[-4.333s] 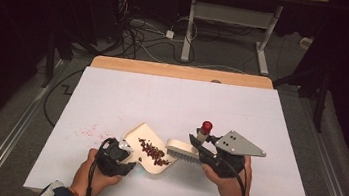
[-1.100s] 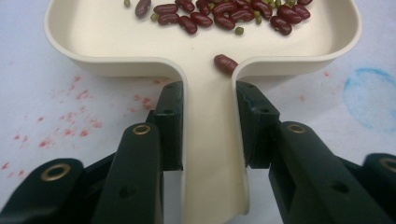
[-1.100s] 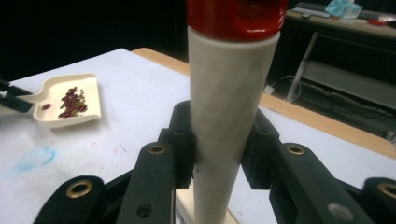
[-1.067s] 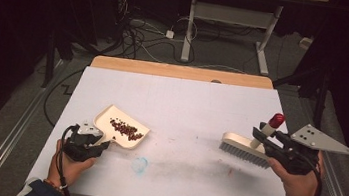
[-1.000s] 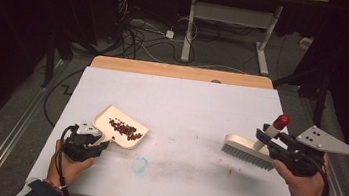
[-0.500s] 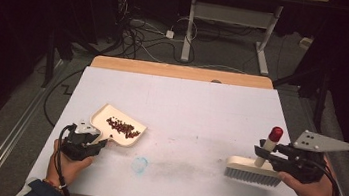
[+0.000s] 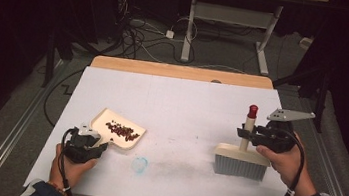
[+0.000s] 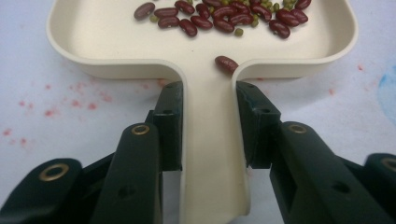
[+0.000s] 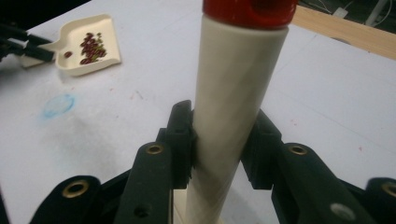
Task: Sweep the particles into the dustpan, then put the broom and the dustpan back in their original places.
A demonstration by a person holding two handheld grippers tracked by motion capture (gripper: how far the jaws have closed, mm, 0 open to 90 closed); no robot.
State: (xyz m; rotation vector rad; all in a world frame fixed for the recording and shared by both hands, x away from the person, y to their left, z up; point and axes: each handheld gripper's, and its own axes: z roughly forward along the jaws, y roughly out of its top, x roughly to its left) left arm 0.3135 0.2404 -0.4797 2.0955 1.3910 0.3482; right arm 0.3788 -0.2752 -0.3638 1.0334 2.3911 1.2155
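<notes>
Two tools held, well apart on the table

Two grippers each hold one tool. At lower left of the high view, the left gripper point(image 7: 99, 144) pinches the handle of the dustpan point(image 7: 119, 129), which lies flat with its beans point(image 8: 219, 14) gathered in the tray; its long axis runs from the gripper up and to the right. Between the tools sits a blue smudge point(image 7: 140, 164). At right, the right gripper point(image 7: 244, 133) is clamped on the upright handle of the brush point(image 7: 241, 161), whose bristles rest on the white table point(image 7: 182, 104). The right hand is nearer the brush, the dustpan lying well to its left.

Cream dustpan point(image 7: 119, 130) w/ beans; brush point(image 7: 241, 159) upright.
</notes>
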